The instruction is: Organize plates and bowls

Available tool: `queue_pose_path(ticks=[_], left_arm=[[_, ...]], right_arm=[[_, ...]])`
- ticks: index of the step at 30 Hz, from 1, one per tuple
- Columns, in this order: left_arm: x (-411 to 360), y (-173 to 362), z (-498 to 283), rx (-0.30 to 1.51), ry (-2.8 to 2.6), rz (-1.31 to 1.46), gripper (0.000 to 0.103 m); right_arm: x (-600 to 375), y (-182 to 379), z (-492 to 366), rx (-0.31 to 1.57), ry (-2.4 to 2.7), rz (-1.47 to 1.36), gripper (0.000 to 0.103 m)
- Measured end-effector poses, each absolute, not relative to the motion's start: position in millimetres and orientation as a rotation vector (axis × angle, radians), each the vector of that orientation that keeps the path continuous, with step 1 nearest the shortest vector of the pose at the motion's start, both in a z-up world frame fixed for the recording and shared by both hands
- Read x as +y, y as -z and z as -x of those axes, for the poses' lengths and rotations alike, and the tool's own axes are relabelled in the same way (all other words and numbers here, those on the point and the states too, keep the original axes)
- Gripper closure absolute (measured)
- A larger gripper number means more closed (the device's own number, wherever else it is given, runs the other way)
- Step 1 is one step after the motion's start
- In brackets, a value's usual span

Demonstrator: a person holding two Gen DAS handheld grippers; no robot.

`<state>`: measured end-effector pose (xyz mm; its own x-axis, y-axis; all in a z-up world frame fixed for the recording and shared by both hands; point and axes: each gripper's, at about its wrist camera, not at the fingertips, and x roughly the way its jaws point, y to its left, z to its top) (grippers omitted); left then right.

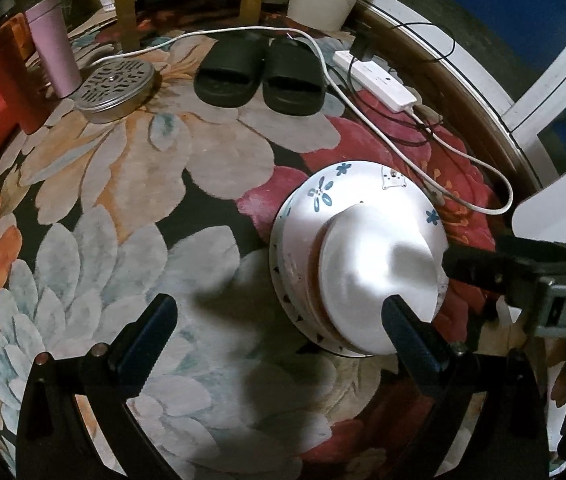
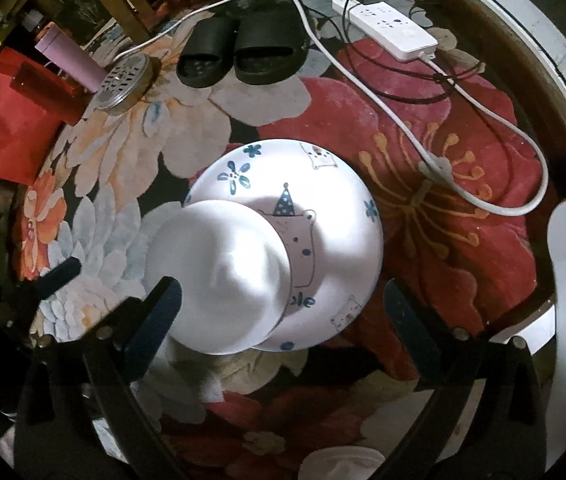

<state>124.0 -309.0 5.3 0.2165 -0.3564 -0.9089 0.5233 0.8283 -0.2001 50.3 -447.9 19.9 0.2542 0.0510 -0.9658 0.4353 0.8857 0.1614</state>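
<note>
Both claws are hanging released over the floral rug point(image 2: 463, 240), nothing between their jaws. Just ahead of the right gripper point(image 2: 283, 312), a plain white bowl point(image 2: 223, 280) is sitting upside down on the bear-printed plate point(image 2: 323, 208), off-centre toward the gripper's left finger. For the left gripper point(image 1: 279, 328), this stack is lying beside its right finger. Farther ahead, black slippers point(image 2: 239, 54) and a white power strip point(image 2: 387, 26) are lying on the rug.

Left gripper point(image 1: 279, 330) and right gripper point(image 2: 283, 312) both point steeply downward, jaws spread wide apart, nothing clamped between the pads.
</note>
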Motion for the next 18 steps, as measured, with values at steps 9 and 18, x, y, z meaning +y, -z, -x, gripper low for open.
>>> queue_pose_path(ticks=[9, 18], left_arm=[[-293.1, -3.1, -126.0, 1.218, 0.581, -0.128, 0.001], [-279.1, -7.4, -124.8, 1.199, 0.568, -0.091, 0.001]], right_arm=[[-440.2, -16.0, -50.2, 1.320, 0.268, -0.418, 0.001], [-431.8, -21.8, -50.1, 1.292, 0.272, -0.388, 0.001]])
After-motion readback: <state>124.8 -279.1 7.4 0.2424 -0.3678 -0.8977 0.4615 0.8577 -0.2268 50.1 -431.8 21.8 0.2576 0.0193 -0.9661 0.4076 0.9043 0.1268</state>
